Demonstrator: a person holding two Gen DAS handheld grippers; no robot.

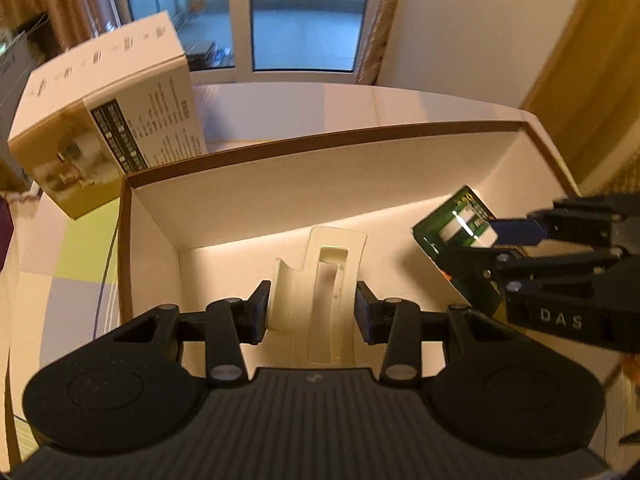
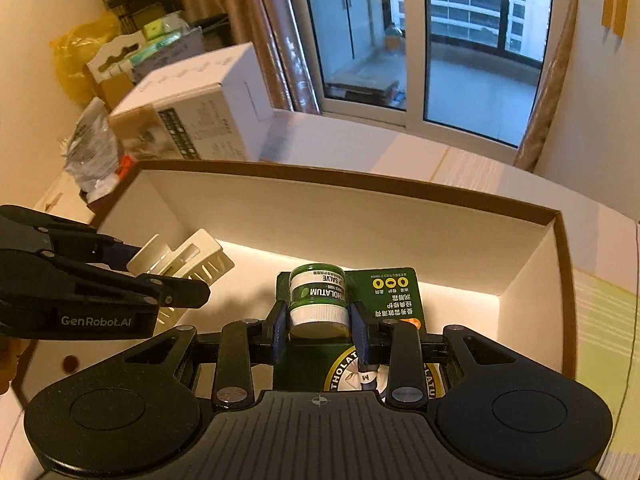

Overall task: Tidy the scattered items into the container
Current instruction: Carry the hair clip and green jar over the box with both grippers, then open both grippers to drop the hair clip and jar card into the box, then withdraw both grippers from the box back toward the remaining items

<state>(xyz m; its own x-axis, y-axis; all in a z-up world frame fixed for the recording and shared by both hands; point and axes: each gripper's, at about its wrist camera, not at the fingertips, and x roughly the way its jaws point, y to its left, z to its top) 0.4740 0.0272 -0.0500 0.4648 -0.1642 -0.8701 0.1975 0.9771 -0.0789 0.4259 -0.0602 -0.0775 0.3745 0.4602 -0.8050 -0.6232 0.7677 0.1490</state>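
Left to right: a printed white-and-tan cardboard carton (image 1: 108,120) stands on the tabletop (image 1: 60,264), just outside the far left corner of the open white cardboard container with a brown rim (image 1: 320,142). Bags and packages (image 2: 92,152) are heaped left of the carton. Over the container's left half, the left tool (image 1: 310,306) is clenched on a cream moulded plastic holder (image 1: 320,288). Over the right half, the right tool (image 2: 319,326) grips a small green-and-white salve jar on its dark green backing card (image 2: 318,300). Both items hang inside the container walls. The two tools are near each other, not touching. Glass balcony doors (image 2: 420,40) stand behind.
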